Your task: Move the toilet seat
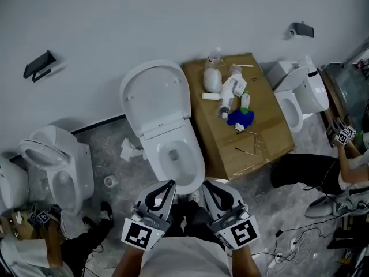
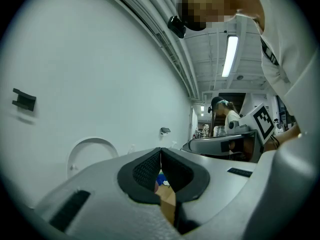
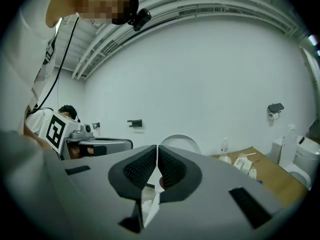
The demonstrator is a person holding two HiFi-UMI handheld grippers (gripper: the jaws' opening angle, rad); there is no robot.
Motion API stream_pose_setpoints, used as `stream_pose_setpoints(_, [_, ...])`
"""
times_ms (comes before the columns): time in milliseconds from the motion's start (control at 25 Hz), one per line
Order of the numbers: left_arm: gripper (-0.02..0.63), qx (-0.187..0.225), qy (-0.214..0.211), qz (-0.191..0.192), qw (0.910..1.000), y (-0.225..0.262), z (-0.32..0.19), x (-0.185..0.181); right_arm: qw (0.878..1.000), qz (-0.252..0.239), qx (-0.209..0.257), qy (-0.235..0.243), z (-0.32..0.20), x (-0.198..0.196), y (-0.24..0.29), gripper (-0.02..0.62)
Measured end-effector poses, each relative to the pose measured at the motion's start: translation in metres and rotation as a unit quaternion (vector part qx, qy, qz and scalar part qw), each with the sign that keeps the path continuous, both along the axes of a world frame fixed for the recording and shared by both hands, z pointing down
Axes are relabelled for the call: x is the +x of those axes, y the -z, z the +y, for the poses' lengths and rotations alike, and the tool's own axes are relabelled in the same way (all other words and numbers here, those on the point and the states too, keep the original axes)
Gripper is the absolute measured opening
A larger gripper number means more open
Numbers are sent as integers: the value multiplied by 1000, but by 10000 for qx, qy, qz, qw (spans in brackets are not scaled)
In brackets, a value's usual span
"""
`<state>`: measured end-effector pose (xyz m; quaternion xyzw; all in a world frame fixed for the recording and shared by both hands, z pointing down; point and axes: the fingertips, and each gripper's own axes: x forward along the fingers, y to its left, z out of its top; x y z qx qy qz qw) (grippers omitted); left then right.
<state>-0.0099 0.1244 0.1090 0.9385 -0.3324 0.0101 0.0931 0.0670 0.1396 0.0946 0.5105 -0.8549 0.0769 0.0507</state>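
Observation:
A white toilet [image 1: 176, 154] stands against the wall in the head view, its seat and lid [image 1: 155, 97] raised and leaning back. My left gripper [image 1: 168, 184] and right gripper [image 1: 206, 184] hover side by side just in front of the bowl's near rim, apart from it. Both are shut with nothing between the jaws. In the left gripper view the shut left gripper [image 2: 160, 150] points level at the wall, with the raised lid [image 2: 87, 156] an arch to its left. The shut right gripper [image 3: 157, 147] has the lid [image 3: 180, 140] just beyond it.
A cardboard box [image 1: 262, 137] to the toilet's right carries bottles and white fittings [image 1: 228, 91]. More toilets stand at the left [image 1: 57, 166] and right [image 1: 297, 97]. Paper holders [image 1: 39, 65] hang on the wall. Other people crouch at both lower sides. Cables [image 1: 300, 232] trail on the floor.

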Motion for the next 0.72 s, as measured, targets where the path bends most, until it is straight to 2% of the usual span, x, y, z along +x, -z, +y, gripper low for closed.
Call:
stream_pose_setpoints(320, [11,-241,217,4,9995,-40,-11,11,9987,-86,-385,308,-9,7,-44,14])
stream_pose_setpoints(720, [12,-506,259,-194,9982,-102,-17,21,9964,-41,-807,256,-17,28,-107,15])
